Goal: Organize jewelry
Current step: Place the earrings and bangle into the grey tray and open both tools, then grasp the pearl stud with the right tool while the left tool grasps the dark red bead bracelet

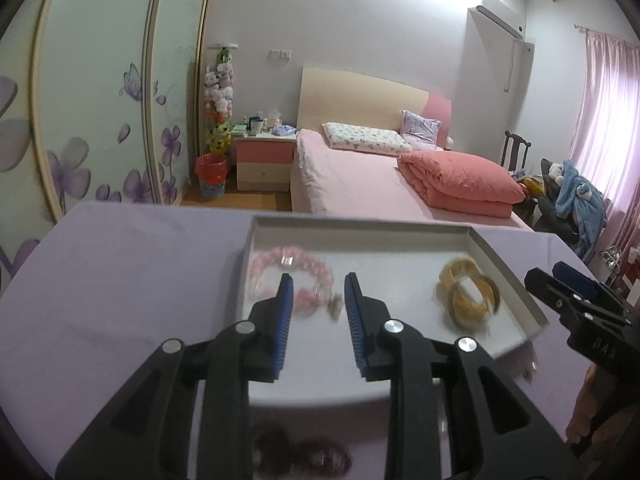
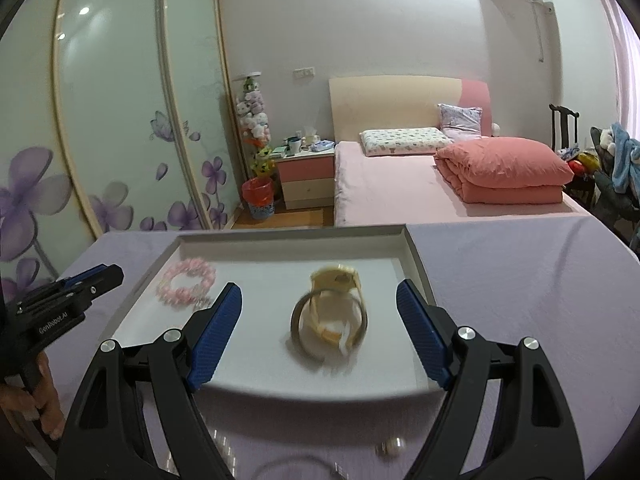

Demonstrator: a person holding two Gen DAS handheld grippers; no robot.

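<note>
We see a shallow white tray (image 2: 416, 256) on the lilac tablecloth (image 1: 120, 280). Pink bead bracelet (image 1: 292, 280) lies in tray's left part; gold watch (image 2: 334, 308) w/ a dark bangle (image 2: 298, 320) looped round it sits right of centre. Both blurred, so detail is uncertain.

L gripper (image 1: 318, 300): jaws parted a little, nothing between, hovering just short of the bracelet. R gripper (image 2: 320, 312): jaws wide, empty, framing the watch w/o touching.

A pearl earring (image 2: 390, 449) and a thin hoop (image 2: 292, 462) lie on the cloth near us, outside tray.

Handling est.: bracelet light, floppy, beads slick; pinch across one strand. Watch heavier, stiff; grip the case, not the band. Pearl may roll.
</note>
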